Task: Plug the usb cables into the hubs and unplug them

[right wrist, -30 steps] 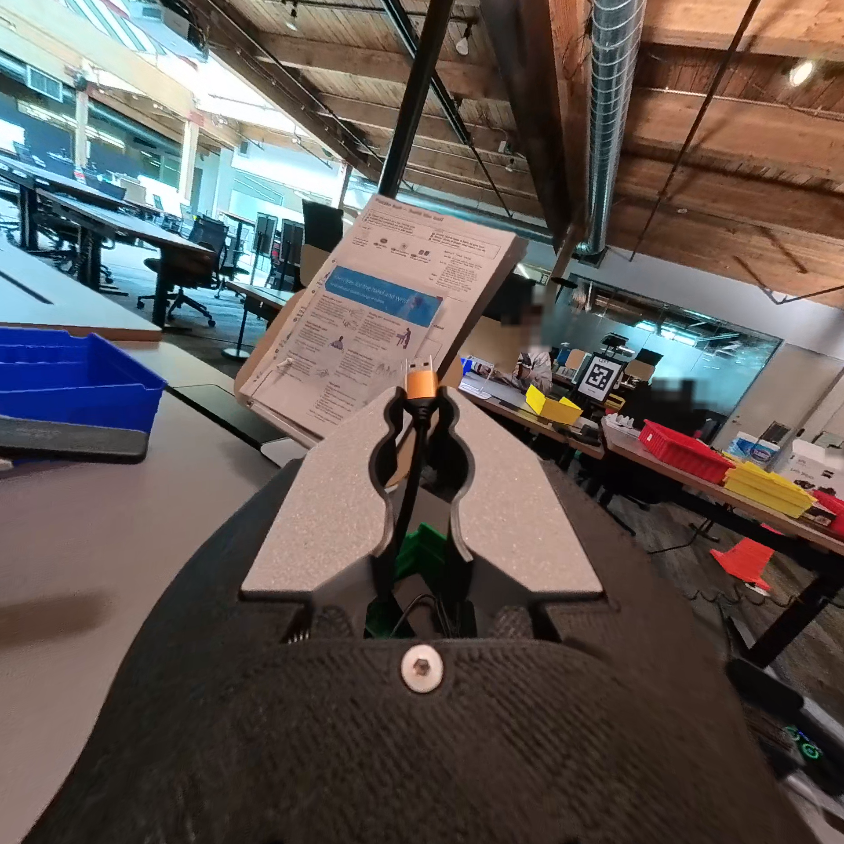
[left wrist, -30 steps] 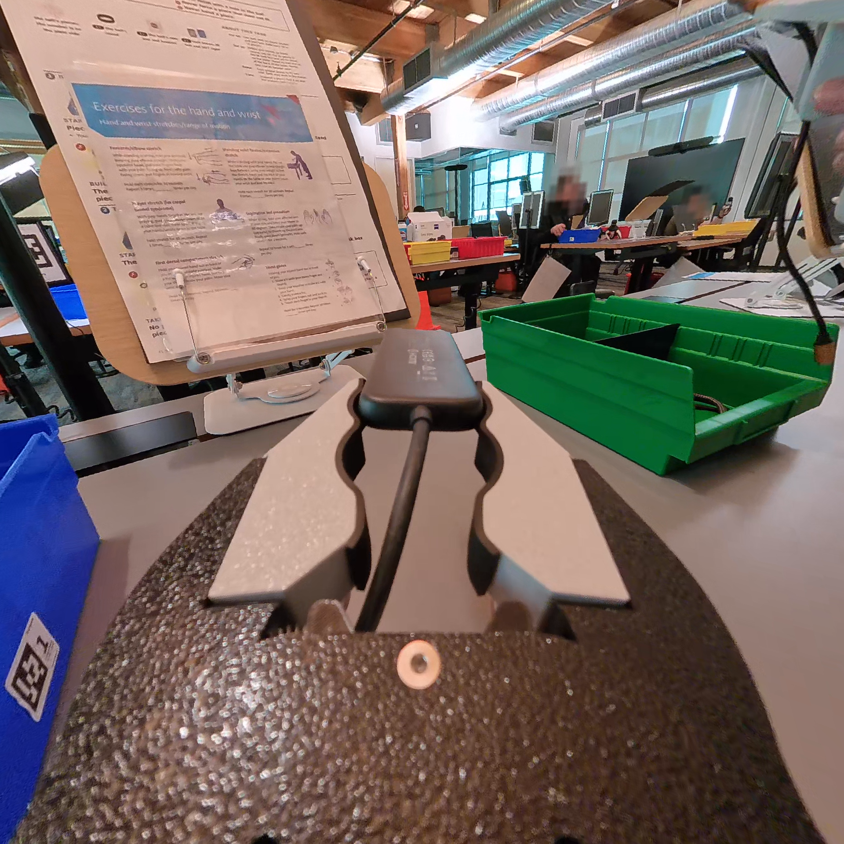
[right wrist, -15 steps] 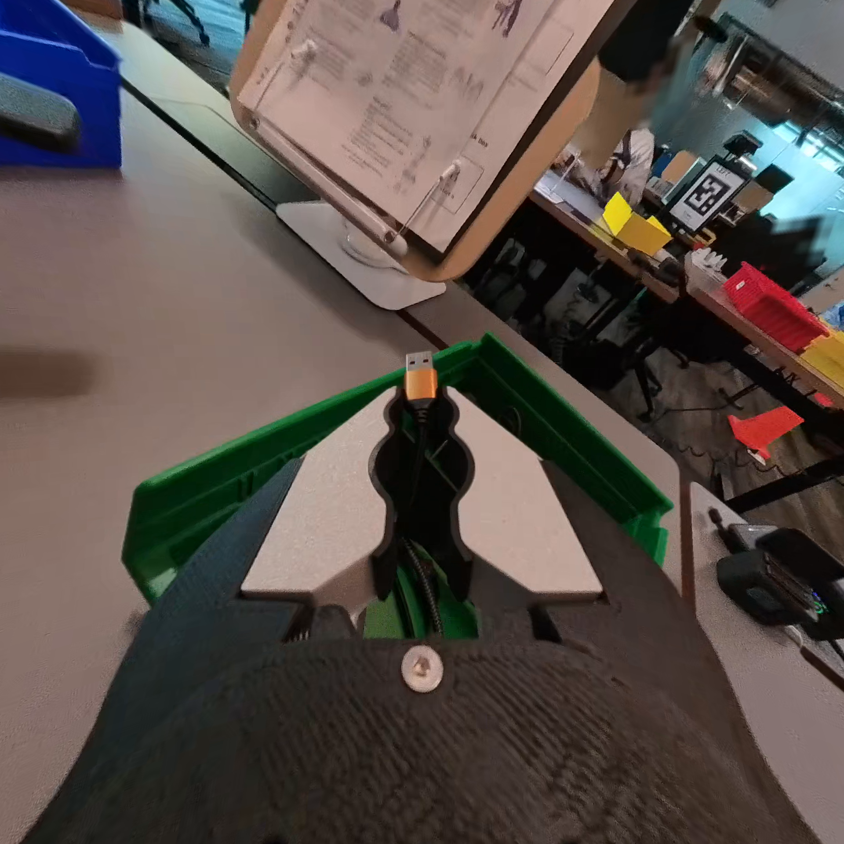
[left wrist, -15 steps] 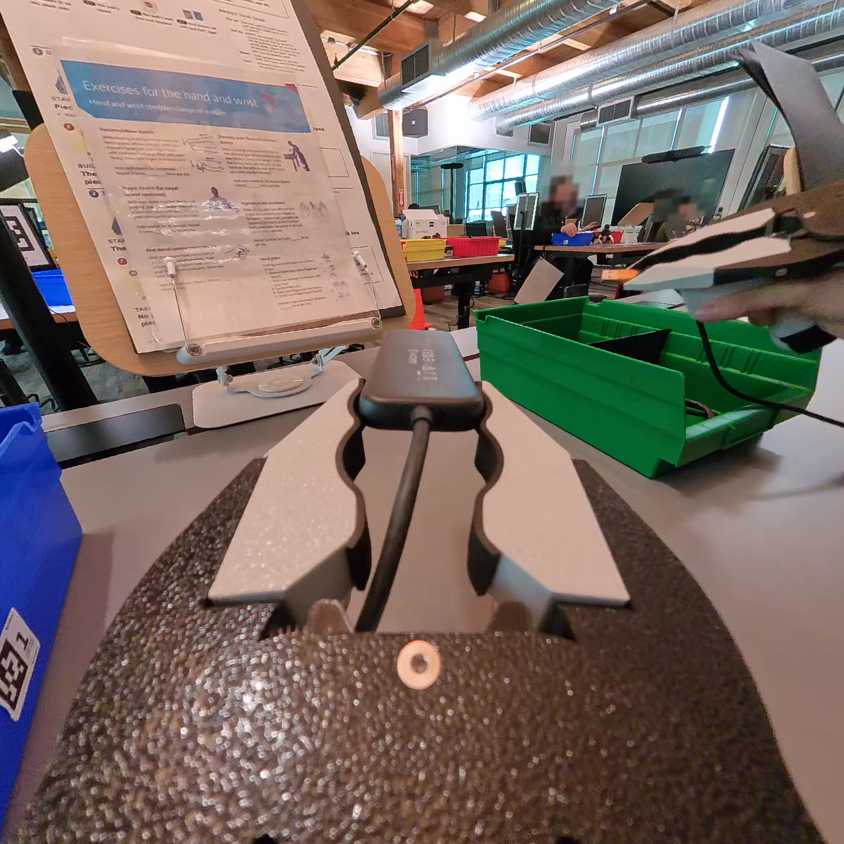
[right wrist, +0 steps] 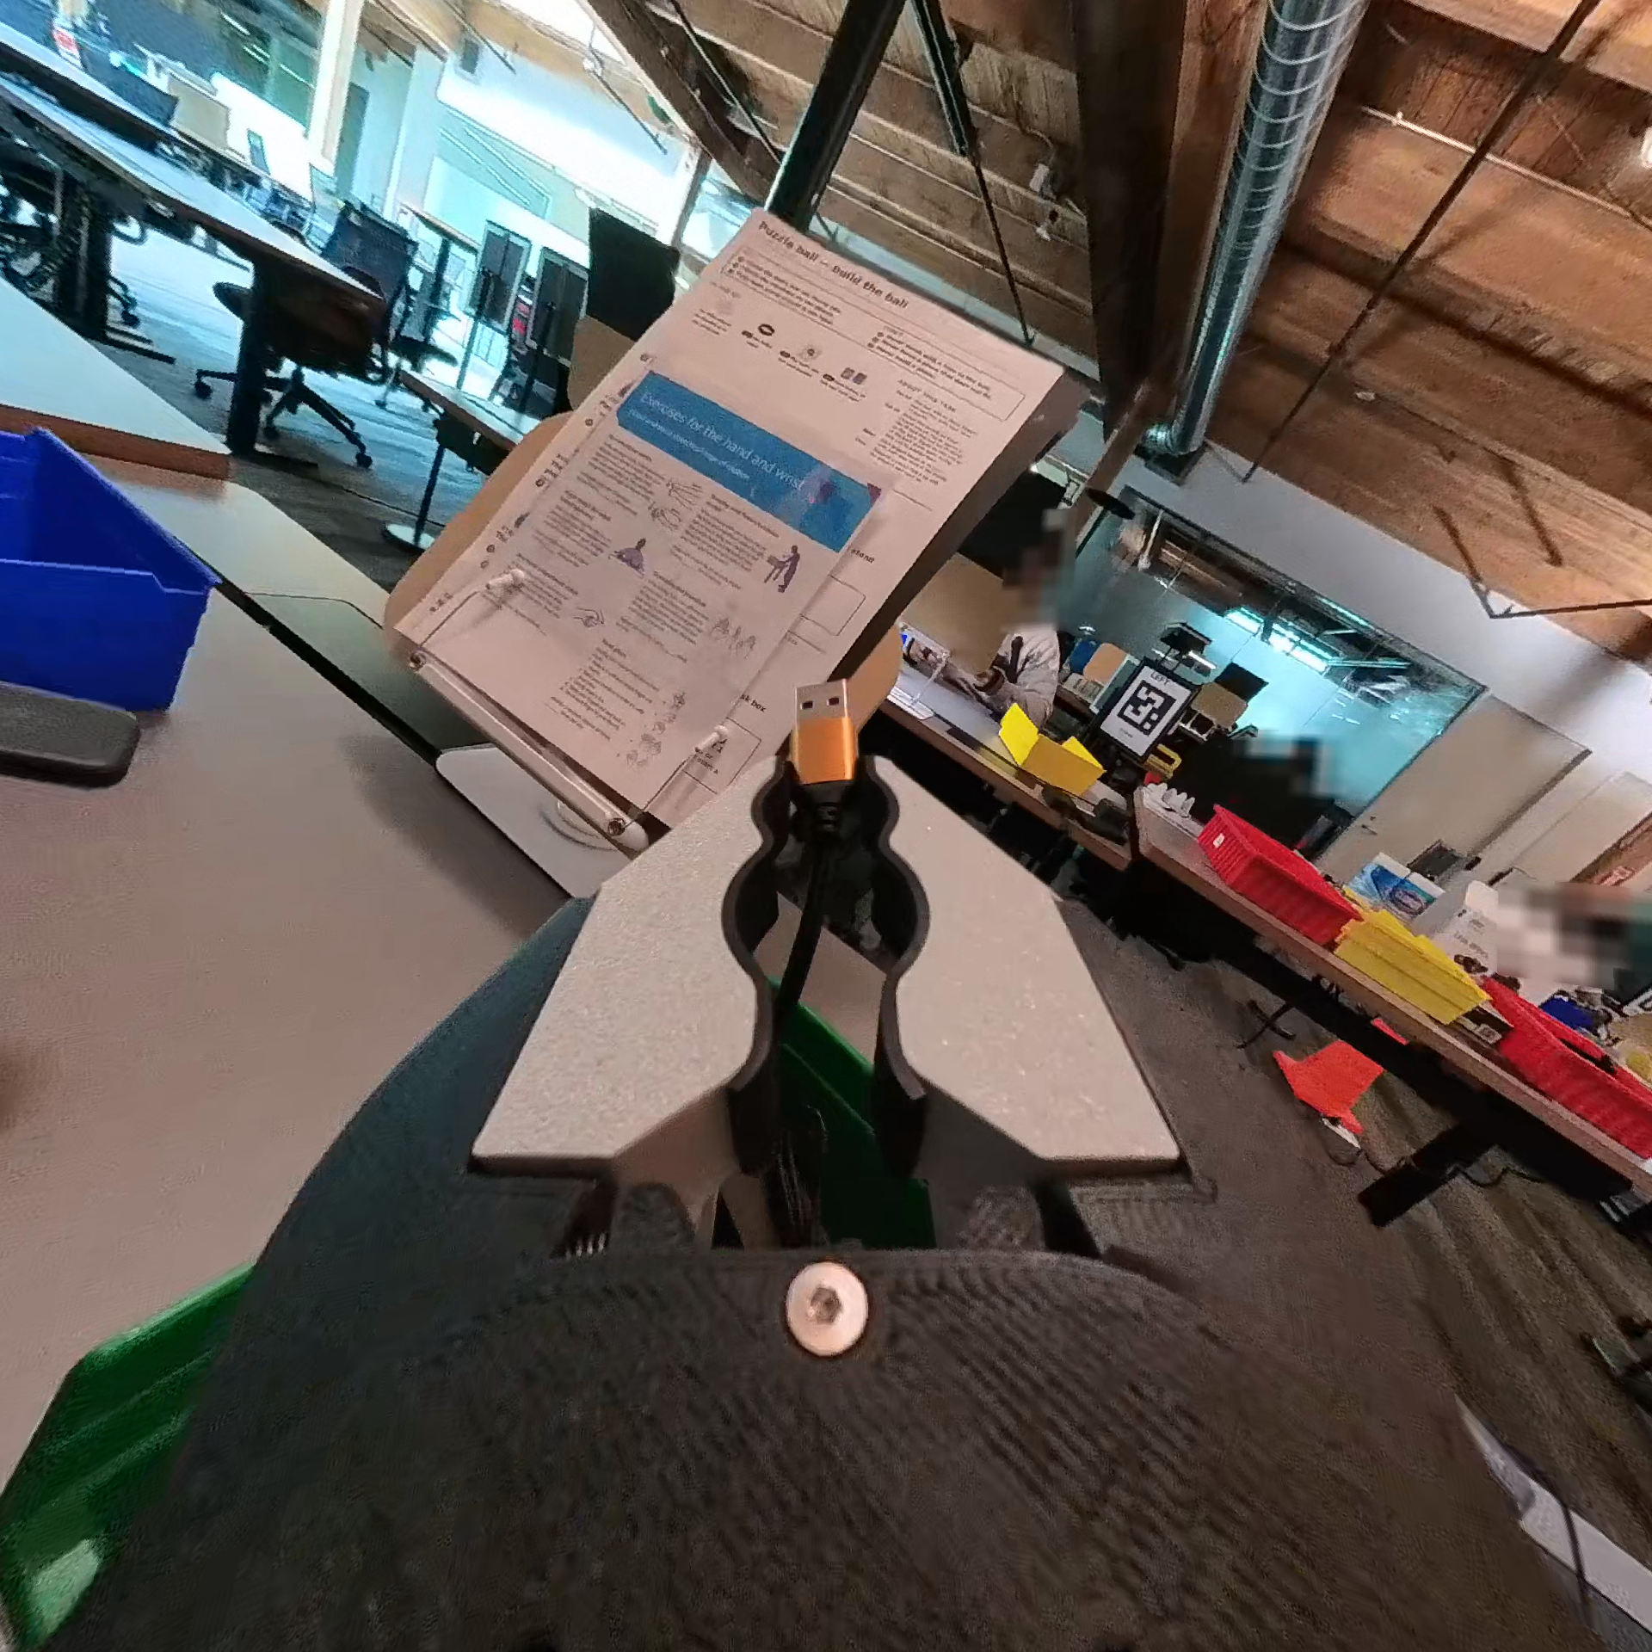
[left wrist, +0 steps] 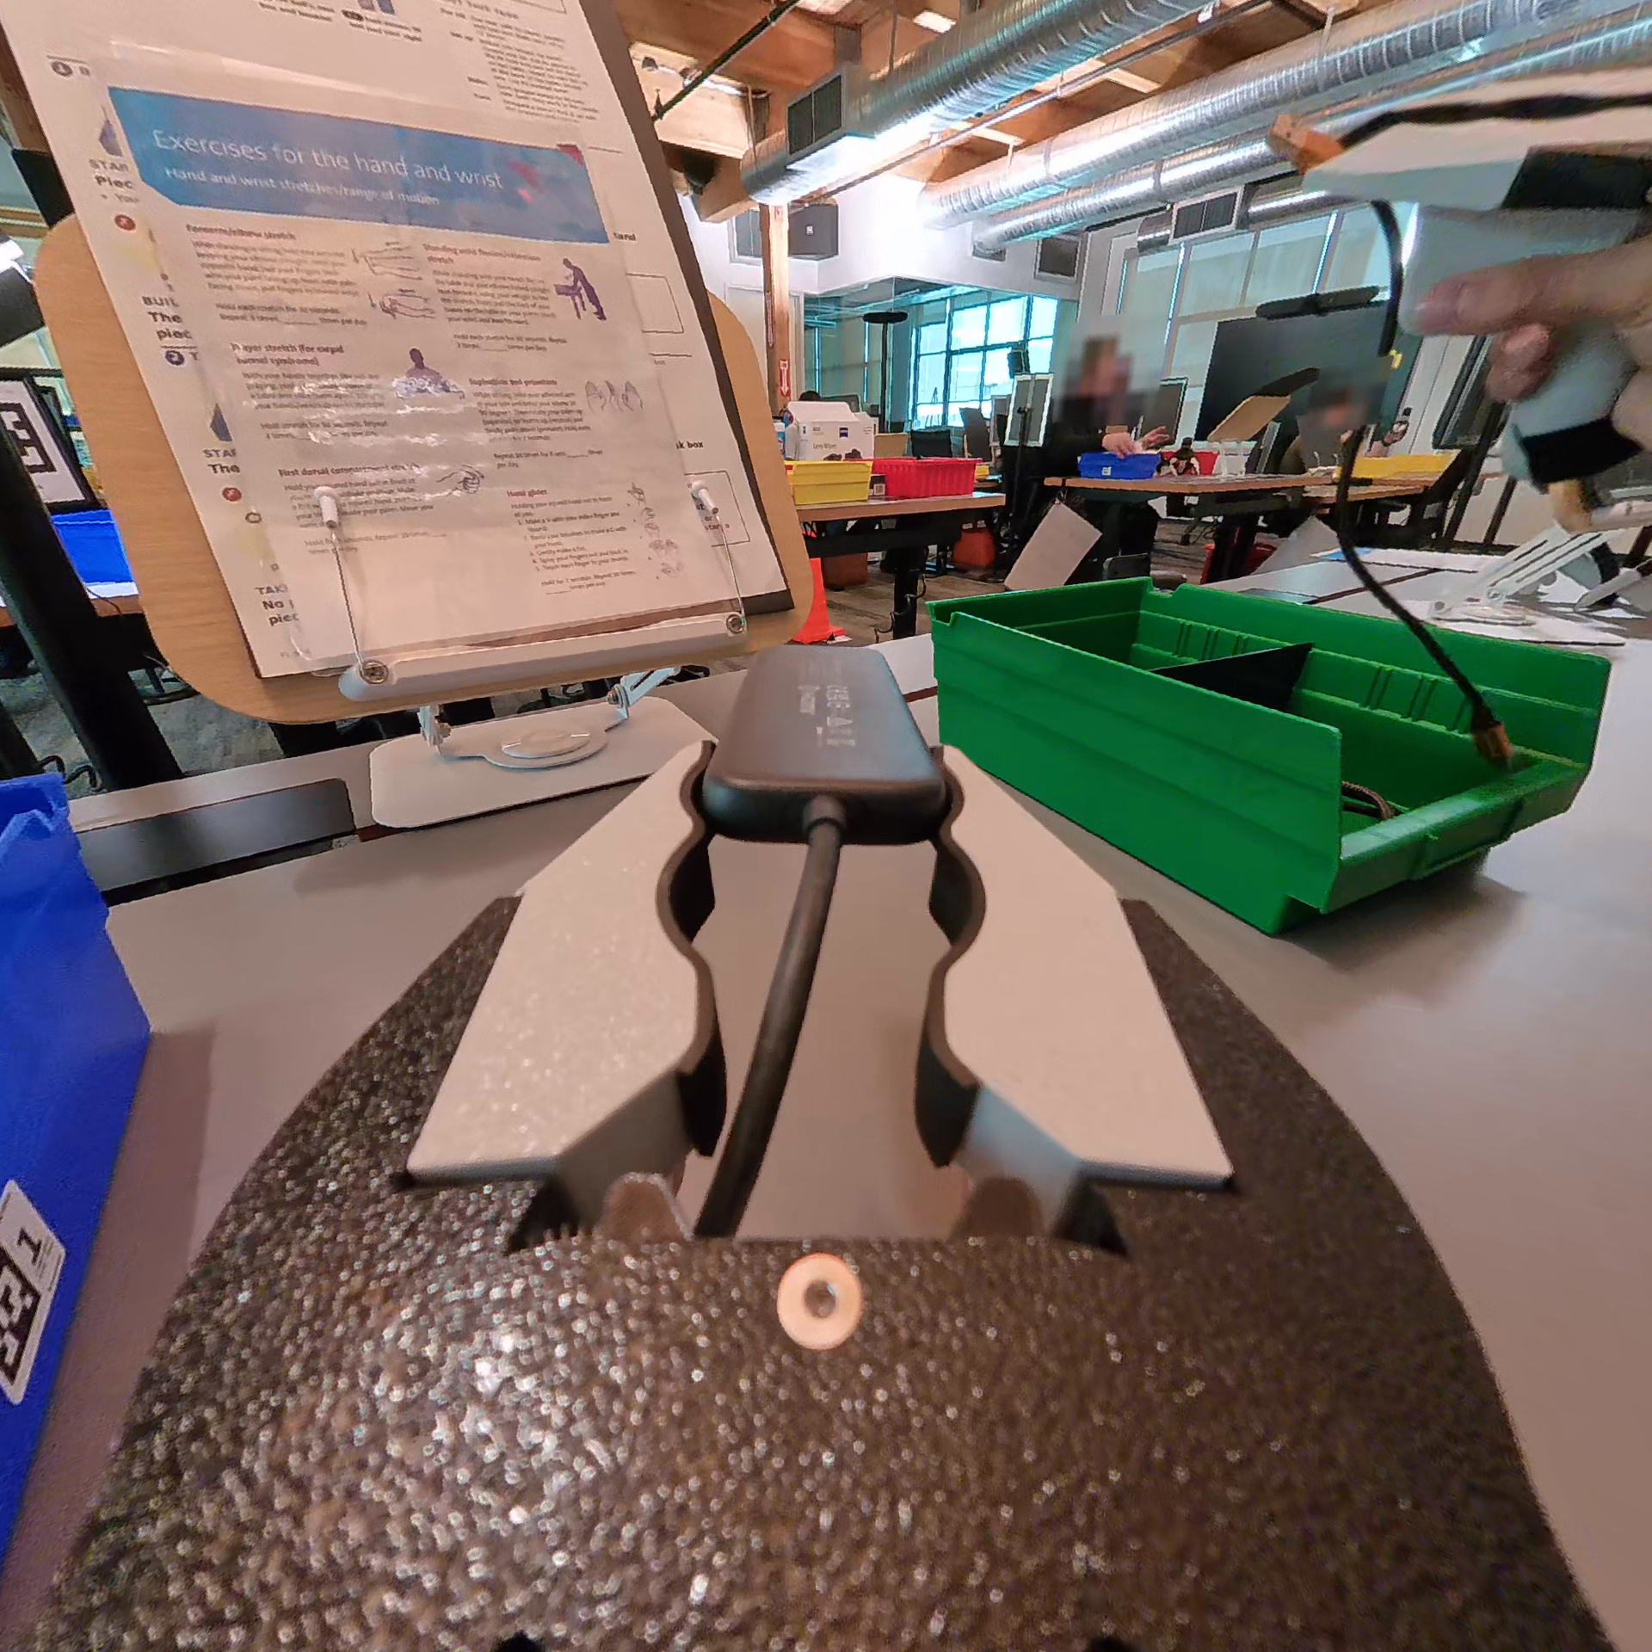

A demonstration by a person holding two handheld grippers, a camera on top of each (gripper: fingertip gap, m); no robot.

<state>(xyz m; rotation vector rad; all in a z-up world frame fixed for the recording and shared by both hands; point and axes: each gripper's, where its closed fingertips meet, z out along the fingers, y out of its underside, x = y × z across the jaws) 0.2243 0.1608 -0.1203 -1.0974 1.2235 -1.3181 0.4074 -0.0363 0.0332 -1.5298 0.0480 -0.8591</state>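
My left gripper is shut on a black USB hub, which points forward above the grey table; the hub's lead runs back between the fingers. My right gripper is shut on a USB cable with an orange plug, its metal tip pointing up and forward. The right gripper also shows in the left wrist view, held high at the upper right above the green bin, with its black cable hanging down so that its other end hangs at the bin's rim. The hub also shows at the left edge of the right wrist view.
A green bin with a black divider sits to the right on the table. A blue bin stands at the left. A document stand with printed sheets stands at the back on a white base. Other desks and people lie beyond.
The right gripper has lifted and tilted up from over the green bin, carrying the orange plug. The left gripper with the hub has stayed almost still.
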